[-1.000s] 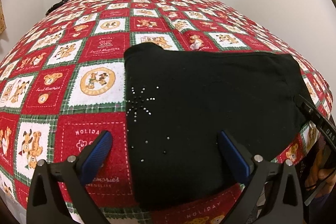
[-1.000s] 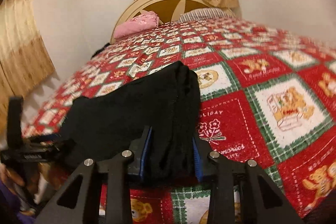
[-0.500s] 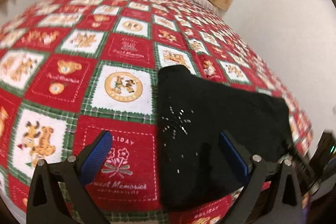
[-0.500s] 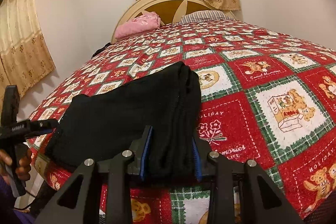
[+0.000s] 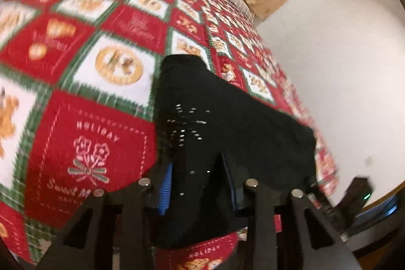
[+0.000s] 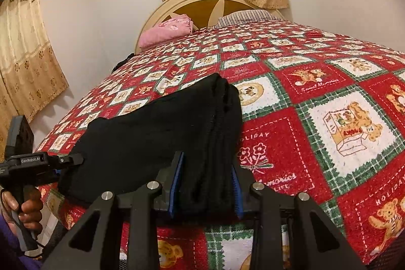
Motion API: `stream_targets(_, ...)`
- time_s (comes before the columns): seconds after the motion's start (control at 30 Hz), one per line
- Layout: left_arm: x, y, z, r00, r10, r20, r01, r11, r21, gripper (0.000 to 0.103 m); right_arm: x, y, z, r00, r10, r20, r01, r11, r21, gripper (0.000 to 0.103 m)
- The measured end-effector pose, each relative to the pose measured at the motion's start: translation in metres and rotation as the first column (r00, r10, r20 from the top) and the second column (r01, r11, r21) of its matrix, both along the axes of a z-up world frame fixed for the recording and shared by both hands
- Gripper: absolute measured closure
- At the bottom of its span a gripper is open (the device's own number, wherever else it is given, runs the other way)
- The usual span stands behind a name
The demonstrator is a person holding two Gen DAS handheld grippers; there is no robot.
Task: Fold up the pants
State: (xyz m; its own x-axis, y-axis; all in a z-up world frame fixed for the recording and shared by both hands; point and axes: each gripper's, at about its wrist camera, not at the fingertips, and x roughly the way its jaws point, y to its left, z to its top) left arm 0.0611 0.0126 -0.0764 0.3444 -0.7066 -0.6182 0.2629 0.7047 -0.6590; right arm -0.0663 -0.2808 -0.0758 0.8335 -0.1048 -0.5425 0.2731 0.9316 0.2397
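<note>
On the red holiday-print bedspread the black pants lie near its front edge, the right gripper clamped on one near corner and the left gripper, its jaws just narrowed, pinching the other, so an uneven lift could skew the fold.

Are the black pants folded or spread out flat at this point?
Folded. The pants lie as a compact stack on the bedspread, and several layered edges show along the side nearest the right gripper.
</note>
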Motion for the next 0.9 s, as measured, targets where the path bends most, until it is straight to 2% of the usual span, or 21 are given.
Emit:
stream_targets(0.17,0.004,0.005,-0.004,0.999,0.018,-0.047,-0.02,0.999,-0.04,0.072,0.0,-0.001,0.0,1.0,0.0,0.0,0.0,1.0,0.001,0.068)
stream_targets(0.3,0.0,0.013,-0.006,0.995,0.052,-0.082,-0.057,0.996,-0.068,0.069,0.0,-0.001,0.0,1.0,0.0,0.001,0.0,1.0,0.001,0.067)
stream_targets(0.37,-0.005,0.009,-0.002,0.997,0.057,-0.06,-0.059,0.998,-0.033,0.066,0.0,-0.001,0.0,1.0,0.0,0.001,0.0,1.0,0.003,0.067)
stream_targets(0.43,-0.014,-0.001,0.003,0.999,0.047,-0.012,-0.046,0.998,0.044,0.062,0.0,-0.001,0.0,1.0,0.0,0.001,0.0,1.0,0.004,0.067)
stream_targets(0.47,-0.018,-0.006,0.005,0.999,0.035,0.01,-0.036,0.997,0.067,0.054,0.0,-0.001,0.0,1.0,0.0,0.001,0.0,1.0,0.005,0.067)
stream_targets(0.53,-0.021,-0.016,0.01,0.998,0.0,0.056,-0.008,0.991,0.133,0.05,0.0,-0.001,0.0,1.0,-0.001,0.002,0.001,1.0,0.006,0.067)
stream_targets(0.57,-0.019,-0.018,0.011,0.998,-0.001,0.059,-0.008,0.989,0.149,0.053,0.001,0.0,0.0,1.0,-0.001,0.001,0.001,1.0,0.003,0.067)
stream_targets(0.6,-0.015,-0.018,0.011,0.998,0.017,0.053,-0.024,0.988,0.15,0.067,0.001,0.0,0.0,1.0,0.0,0.001,0.0,1.0,-0.001,0.067)
stream_targets(0.67,-0.009,-0.014,0.011,0.998,0.042,0.039,-0.048,0.988,0.15,0.078,0.001,0.0,0.001,1.0,-0.002,0.001,0.002,1.0,-0.007,0.067)
stream_targets(0.77,-0.007,-0.02,0.016,0.997,0.034,0.068,-0.047,0.978,0.205,0.083,0.001,0.008,0.002,1.0,-0.015,-0.001,0.015,0.998,-0.054,0.067)
stream_targets(0.9,-0.024,-0.044,0.031,0.967,-0.024,0.253,-0.079,0.918,0.389,0.086,0.002,0.031,0.006,0.999,-0.038,-0.006,0.036,0.977,-0.21,0.069)
